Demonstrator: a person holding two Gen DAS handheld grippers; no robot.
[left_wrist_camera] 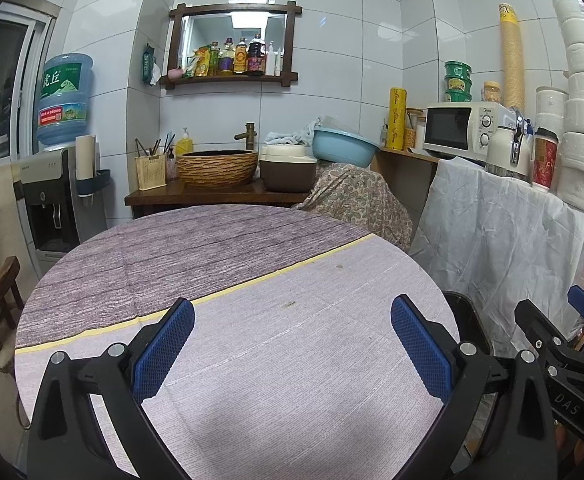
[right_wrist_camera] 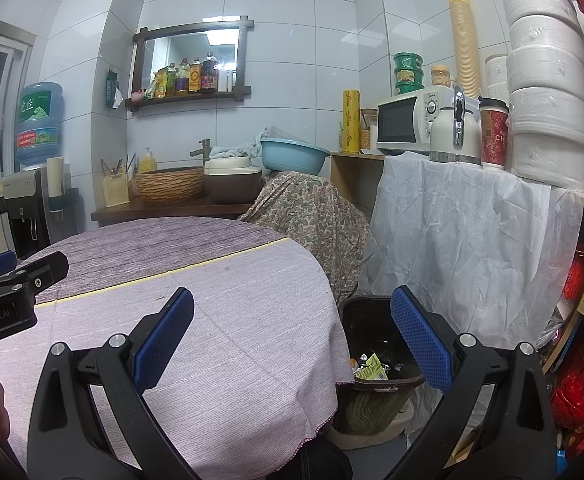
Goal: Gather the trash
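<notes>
Clearly both the left gripper (left_wrist_camera: 292, 348) and right gripper (right_wrist_camera: 292, 344) gape empty; wrappers (right_wrist_camera: 370, 368) in the bin (right_wrist_camera: 372, 400) at four o'clock look light, crinkly, best pinched at an edge

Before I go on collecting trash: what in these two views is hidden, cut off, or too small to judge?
- Trash bin, right wrist view: its near-left part sits behind the tablecloth edge, its right rim behind the right gripper finger; how full it is stays unclear.
- Two small dark specks on the table, left wrist view: too small to identify.
- Floor beneath the table: hidden by the cloth in both views.
- Left gripper: open, empty.
</notes>
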